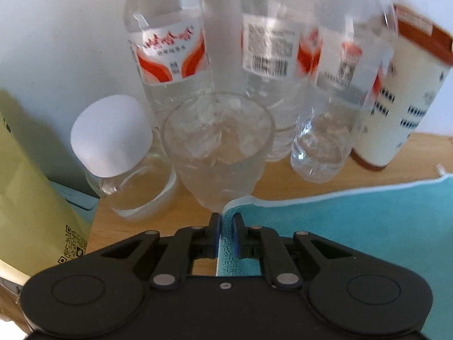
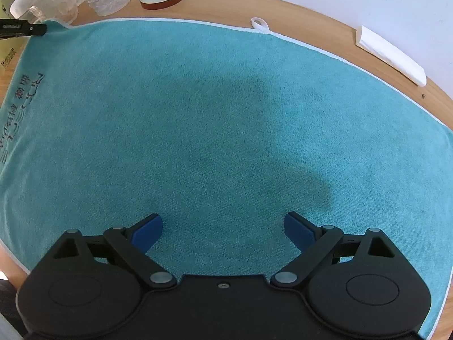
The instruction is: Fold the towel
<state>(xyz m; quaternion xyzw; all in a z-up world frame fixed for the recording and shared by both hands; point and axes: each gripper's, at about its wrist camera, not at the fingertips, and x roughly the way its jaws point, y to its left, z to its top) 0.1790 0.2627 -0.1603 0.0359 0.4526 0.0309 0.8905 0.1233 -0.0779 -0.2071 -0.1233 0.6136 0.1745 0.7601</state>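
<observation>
The blue towel (image 2: 215,119) lay flat and unfolded across the desk (image 2: 311,14), so no fold was made yet, while the left tongs (image 1: 225,226) pinched its upper left corner and the right tongs (image 2: 223,226) hung wide open.

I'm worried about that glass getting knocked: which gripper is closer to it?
The left. The left gripper sits at the towel corner just in front of the glass. The right gripper hovers open over the towel's middle, far from it.
</observation>
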